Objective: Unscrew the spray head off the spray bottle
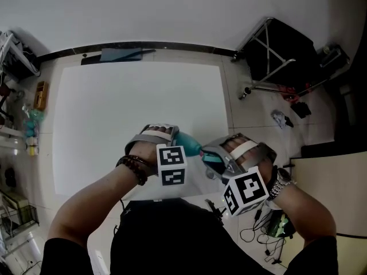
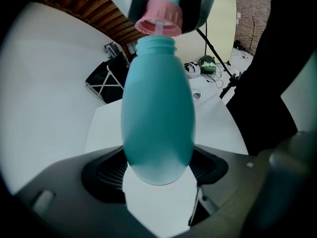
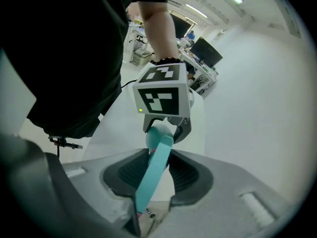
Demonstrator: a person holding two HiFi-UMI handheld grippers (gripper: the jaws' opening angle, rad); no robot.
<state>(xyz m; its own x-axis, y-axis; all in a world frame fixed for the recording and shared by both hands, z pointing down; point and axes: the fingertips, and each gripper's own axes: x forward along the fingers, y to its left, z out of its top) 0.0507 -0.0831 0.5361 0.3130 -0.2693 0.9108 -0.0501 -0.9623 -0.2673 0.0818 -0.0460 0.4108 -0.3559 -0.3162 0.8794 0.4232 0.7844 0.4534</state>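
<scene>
Over the near edge of the white table [image 1: 137,96], your left gripper [image 1: 174,137] clamps the teal spray bottle [image 2: 157,108] while your right gripper [image 1: 218,157] pinches the spray head [image 3: 154,170], its pink collar [image 2: 159,21] clear of the neck; next, draw the tube [image 2: 159,29] straight out.

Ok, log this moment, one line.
left gripper: shut on spray bottle | right gripper: shut on spray head | pink collar: off threaded neck | tube: in neck
</scene>
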